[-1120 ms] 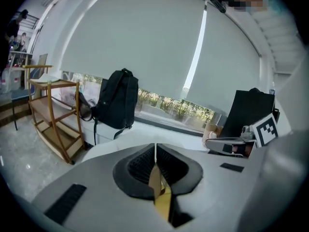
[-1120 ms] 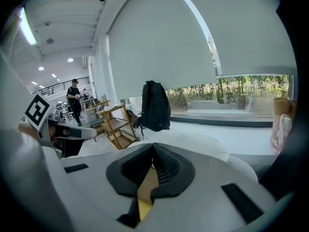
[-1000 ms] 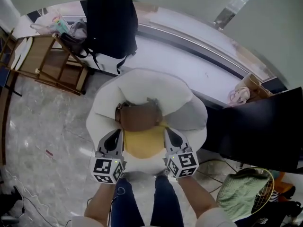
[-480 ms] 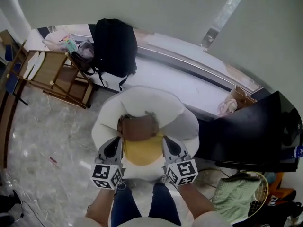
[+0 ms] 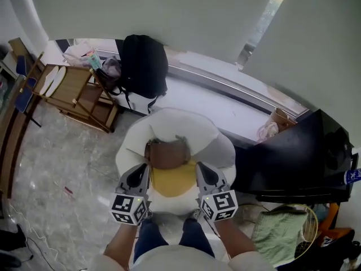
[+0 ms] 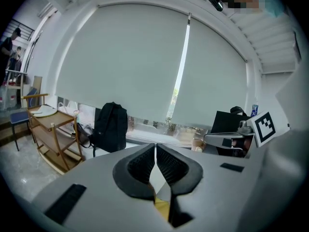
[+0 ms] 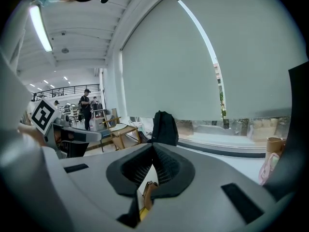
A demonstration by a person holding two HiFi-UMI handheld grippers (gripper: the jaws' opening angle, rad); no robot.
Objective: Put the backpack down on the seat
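Observation:
A brown-and-yellow backpack [image 5: 169, 168] lies on the round white seat [image 5: 172, 123], directly in front of me. My left gripper [image 5: 140, 171] sits at the bag's left edge and my right gripper [image 5: 201, 171] at its right edge. Both are shut on the bag. In the left gripper view the left gripper's [image 6: 155, 154] pads meet, with yellow fabric [image 6: 162, 208] showing at their base. The right gripper [image 7: 152, 154] has a brown strap [image 7: 147, 193] caught between its pads in the right gripper view.
A black backpack [image 5: 144, 64] leans on the white window ledge [image 5: 225, 103] behind the seat. A wooden rack [image 5: 73, 92] stands at the left. A black screen [image 5: 293, 162] is close to the seat's right, with a racket and green cloth [image 5: 282, 230] below it.
My view has pulled back and shifted, so the seat looks smaller and more of the wall shows. Both grippers stay shut at the bag's sides on the seat.

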